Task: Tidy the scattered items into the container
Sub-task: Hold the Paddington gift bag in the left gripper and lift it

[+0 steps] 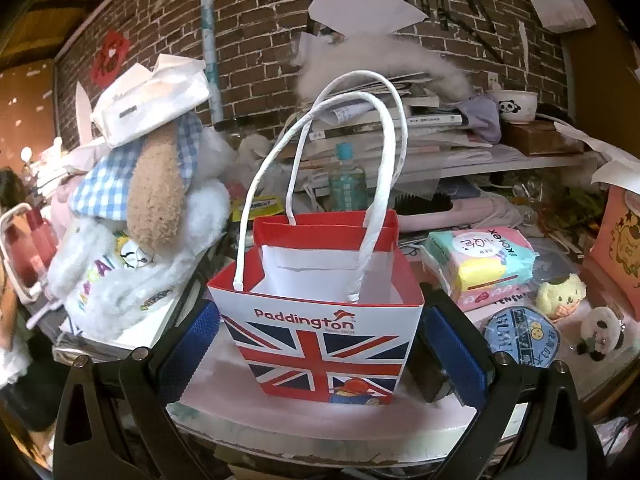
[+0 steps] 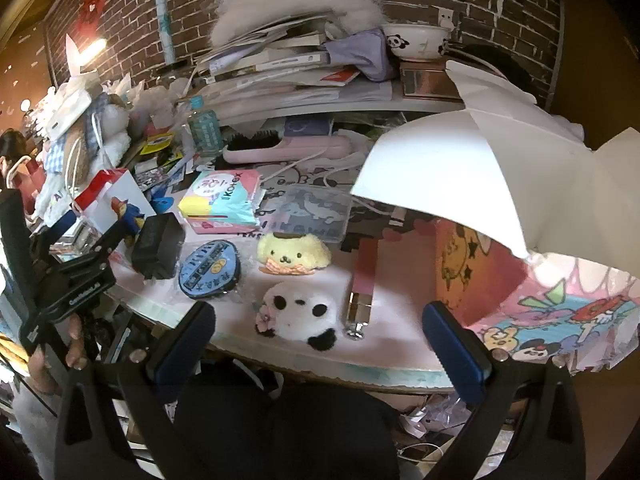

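A small Paddington paper bag (image 1: 316,320) with a Union Jack print and white handles stands open on the pink desk mat. My left gripper (image 1: 320,344) is open, its blue pads on either side of the bag's base. The bag also shows at the left of the right wrist view (image 2: 116,196). My right gripper (image 2: 320,340) is open and empty above the desk's front edge, facing a panda plush (image 2: 298,314), a yellow dog plush (image 2: 294,252), a round blue tin (image 2: 208,274) and a pink lipstick tube (image 2: 362,292). A tissue pack (image 1: 480,258) lies right of the bag.
A large white plush dog (image 1: 132,232) sits left of the bag. A shelf (image 2: 320,104) with books and a panda bowl (image 2: 420,40) runs behind. A white paper sheet (image 2: 460,176) overhangs an orange box (image 2: 476,272) on the right. A pink hairbrush (image 2: 288,146) lies behind.
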`<state>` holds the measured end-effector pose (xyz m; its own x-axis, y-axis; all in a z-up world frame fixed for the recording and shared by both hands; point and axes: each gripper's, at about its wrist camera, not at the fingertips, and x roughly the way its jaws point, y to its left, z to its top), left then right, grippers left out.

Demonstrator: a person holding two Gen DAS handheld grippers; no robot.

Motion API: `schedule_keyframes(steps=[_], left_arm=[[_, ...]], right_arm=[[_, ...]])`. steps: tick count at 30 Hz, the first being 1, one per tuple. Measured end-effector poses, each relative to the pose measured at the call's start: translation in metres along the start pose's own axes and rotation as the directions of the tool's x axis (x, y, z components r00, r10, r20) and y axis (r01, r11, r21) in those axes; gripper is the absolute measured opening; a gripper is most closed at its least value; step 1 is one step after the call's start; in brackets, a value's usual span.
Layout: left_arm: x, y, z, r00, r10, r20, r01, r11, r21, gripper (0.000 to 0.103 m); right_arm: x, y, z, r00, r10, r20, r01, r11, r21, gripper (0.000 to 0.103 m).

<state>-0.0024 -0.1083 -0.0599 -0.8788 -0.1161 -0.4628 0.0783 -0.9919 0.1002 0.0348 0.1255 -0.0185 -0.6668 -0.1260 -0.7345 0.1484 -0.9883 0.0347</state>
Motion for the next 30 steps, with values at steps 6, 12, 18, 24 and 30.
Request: schedule_keyframes(steps=[6, 12, 18, 24, 30], left_arm=[[0.004, 0.002, -0.001, 1.0, -0.001, -0.006, 0.002, 1.0, 0.003, 0.093], [0.01, 0.009, -0.004, 1.0, -0.02, -0.022, 0.02, 1.0, -0.017, 0.084], [0.013, 0.011, -0.004, 0.999, -0.025, -0.029, 0.024, 1.0, -0.02, 0.084], [0.022, 0.009, -0.004, 0.998, -0.029, -0.048, 0.028, 0.999, -0.022, 0.084], [0.026, 0.009, -0.004, 0.998, -0.036, -0.054, 0.034, 0.999, -0.031, 0.082]], right_arm=[[0.014, 0.013, 0.001, 0.999, 0.045, -0.017, -0.045, 0.999, -0.018, 0.103], [0.028, 0.028, -0.003, 0.997, 0.057, -0.048, -0.06, 0.997, -0.051, 0.103], [0.038, 0.036, 0.002, 0.997, 0.066, -0.049, -0.069, 0.995, -0.07, 0.103], [0.046, 0.045, 0.0, 0.995, 0.072, -0.069, -0.079, 0.992, -0.095, 0.103], [0.047, 0.041, 0.0, 0.995, 0.064, -0.07, -0.07, 0.994, -0.084, 0.103]])
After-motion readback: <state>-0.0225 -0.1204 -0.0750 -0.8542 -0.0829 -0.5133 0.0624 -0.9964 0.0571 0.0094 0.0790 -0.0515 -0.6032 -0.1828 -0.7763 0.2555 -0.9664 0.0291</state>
